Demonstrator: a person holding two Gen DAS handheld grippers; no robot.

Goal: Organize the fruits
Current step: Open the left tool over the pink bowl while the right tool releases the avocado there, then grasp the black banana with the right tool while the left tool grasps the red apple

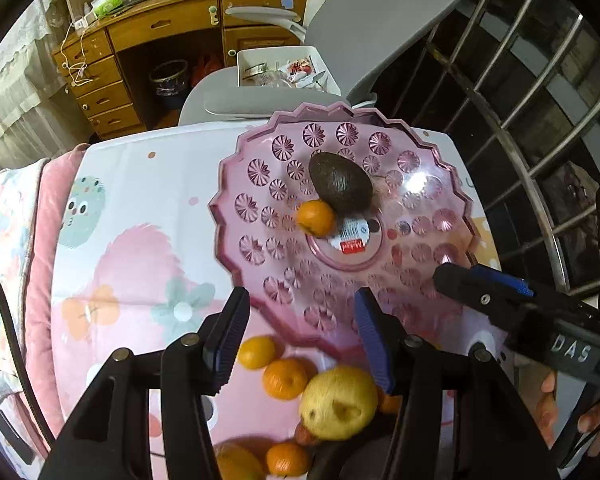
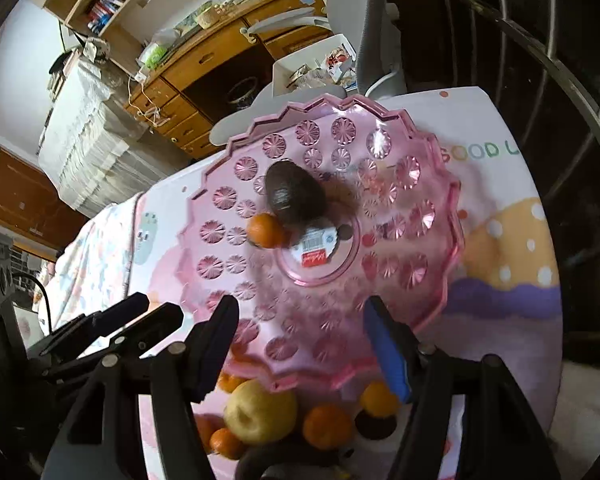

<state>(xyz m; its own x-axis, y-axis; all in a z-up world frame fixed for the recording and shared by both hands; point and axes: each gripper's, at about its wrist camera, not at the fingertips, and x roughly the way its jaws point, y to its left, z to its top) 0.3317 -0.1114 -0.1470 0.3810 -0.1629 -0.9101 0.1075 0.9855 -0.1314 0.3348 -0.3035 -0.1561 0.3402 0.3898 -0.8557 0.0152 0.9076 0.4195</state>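
Both wrist views close above one shared pink tray [image 1: 236,200].

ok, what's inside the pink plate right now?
Inside the pink plate: one dark avocado with a small orange touching it, plus a label sticker at the centre. The avocado covers part of the plate floor; nothing visible there.

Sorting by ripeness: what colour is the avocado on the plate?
Dark brownish-green avocado, clearest in the left wrist view.
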